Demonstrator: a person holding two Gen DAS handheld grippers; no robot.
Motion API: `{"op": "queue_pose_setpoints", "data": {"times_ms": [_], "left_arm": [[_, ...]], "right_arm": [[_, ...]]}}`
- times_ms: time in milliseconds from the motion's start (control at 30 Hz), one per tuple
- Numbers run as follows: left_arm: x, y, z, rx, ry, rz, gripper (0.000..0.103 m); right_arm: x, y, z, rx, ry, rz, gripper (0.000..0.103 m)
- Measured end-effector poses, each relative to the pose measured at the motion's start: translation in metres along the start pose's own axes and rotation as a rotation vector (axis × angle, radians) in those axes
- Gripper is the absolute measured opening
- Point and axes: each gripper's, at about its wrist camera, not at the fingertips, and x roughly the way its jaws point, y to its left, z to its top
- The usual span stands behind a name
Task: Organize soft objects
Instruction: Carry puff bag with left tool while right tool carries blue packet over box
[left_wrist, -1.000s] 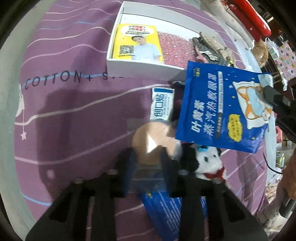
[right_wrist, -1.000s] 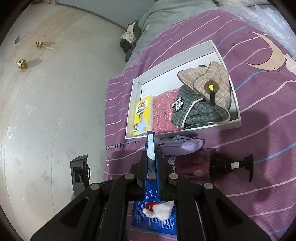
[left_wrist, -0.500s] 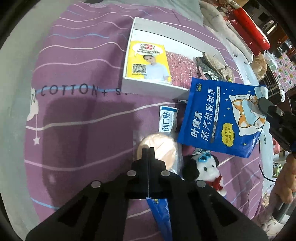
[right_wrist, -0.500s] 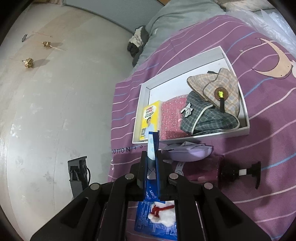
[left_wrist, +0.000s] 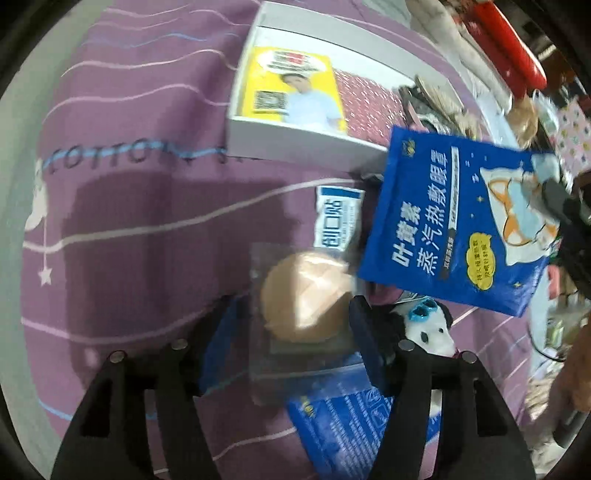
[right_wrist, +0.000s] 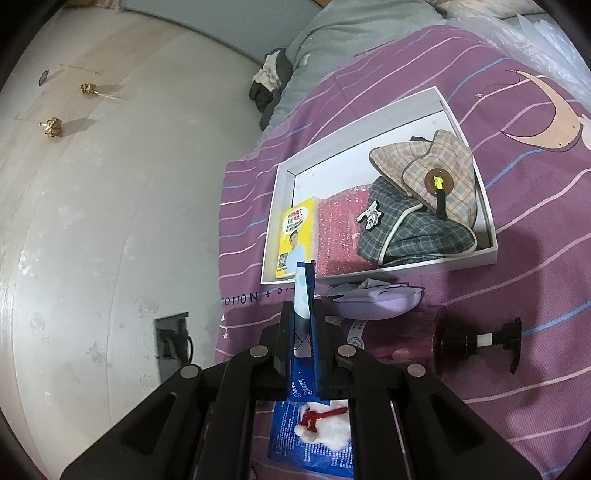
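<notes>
Left wrist view: the left gripper (left_wrist: 295, 314) is seen with its jaws spread wide on either side of a round beige puff in a clear wrapper (left_wrist: 304, 299), which lies flat on the purple striped bedsheet (left_wrist: 129, 147); nothing is pinched, and the wide spread appears chosen so that the wrapper can be straddled before closing. A small white-and-blue sachet (left_wrist: 338, 218) lies just beyond the puff, and a black-and-white plush dog (left_wrist: 424, 328) rests beside the gripper's right finger, partly on another blue packet (left_wrist: 347, 424). The blue eye-mask packet (left_wrist: 458, 225) is held up in the air between the puff and the white box (left_wrist: 295, 138), gripped at its far corner by the right gripper (right_wrist: 300, 325). From the right wrist view that packet is seen edge-on, pinched between jaws pressed onto it, presumably so that it can be slid upright or flat into the box. The box already holds a yellow leaflet pack (right_wrist: 293, 236), a pink sparkly cloth (right_wrist: 340, 236) and two plaid pouches (right_wrist: 424, 206), so free room is judged to remain mainly toward its far wall. A lilac face mask (right_wrist: 376, 299) and a dark pump bottle (right_wrist: 476, 339) lie on the sheet just in front of the box, still to be cleared or avoided on the way.
</notes>
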Motion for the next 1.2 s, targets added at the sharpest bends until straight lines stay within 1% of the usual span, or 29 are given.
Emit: {"op": "queue_pose_setpoints", "data": {"times_ms": [67, 100, 133, 167, 233, 333, 500, 567, 700, 833, 967, 1133, 1200], "left_arm": [[-0.001, -0.006, -0.001, 0.015, -0.004, 0.012, 0.04], [-0.001, -0.006, 0.0, 0.012, -0.007, 0.022, 0.034], [-0.003, -0.005, 0.0, 0.004, -0.013, 0.03, 0.024], [-0.003, -0.004, 0.0, -0.005, -0.018, 0.022, 0.017], [-0.009, 0.003, 0.002, -0.023, -0.034, -0.008, 0.01], [-0.021, 0.011, 0.004, -0.029, -0.077, -0.018, 0.008], [-0.037, 0.007, 0.005, -0.033, -0.147, -0.026, 0.007], [-0.044, 0.009, 0.008, -0.039, -0.19, -0.045, 0.007], [-0.05, 0.01, 0.011, -0.046, -0.237, -0.068, 0.007], [-0.053, 0.012, 0.018, -0.055, -0.266, -0.088, 0.007], [-0.06, 0.018, 0.028, -0.066, -0.311, -0.148, 0.007], [-0.065, 0.03, 0.037, -0.082, -0.345, -0.184, 0.007], [-0.066, 0.035, 0.041, -0.093, -0.351, -0.188, 0.007]], "right_arm": [[-0.001, -0.001, 0.0, 0.002, 0.001, 0.001, 0.006], [-0.001, -0.001, 0.0, 0.002, 0.001, 0.0, 0.006], [-0.002, -0.002, 0.0, 0.002, 0.0, 0.0, 0.006], [-0.002, -0.002, 0.0, 0.003, 0.0, 0.001, 0.006], [-0.001, -0.001, 0.0, 0.001, 0.0, 0.002, 0.006], [0.0, 0.0, 0.0, -0.004, 0.002, 0.002, 0.006], [0.003, 0.004, 0.0, -0.021, 0.0, 0.005, 0.006], [0.004, 0.009, 0.0, -0.046, -0.012, 0.007, 0.006], [0.01, 0.02, 0.005, -0.094, -0.025, 0.048, 0.006], [0.02, 0.029, 0.018, -0.123, -0.031, 0.082, 0.006], [0.029, 0.035, 0.035, -0.133, -0.029, 0.131, 0.006], [0.045, 0.034, 0.056, -0.109, -0.005, 0.193, 0.006], [0.05, 0.032, 0.064, -0.101, -0.008, 0.199, 0.006]]}}
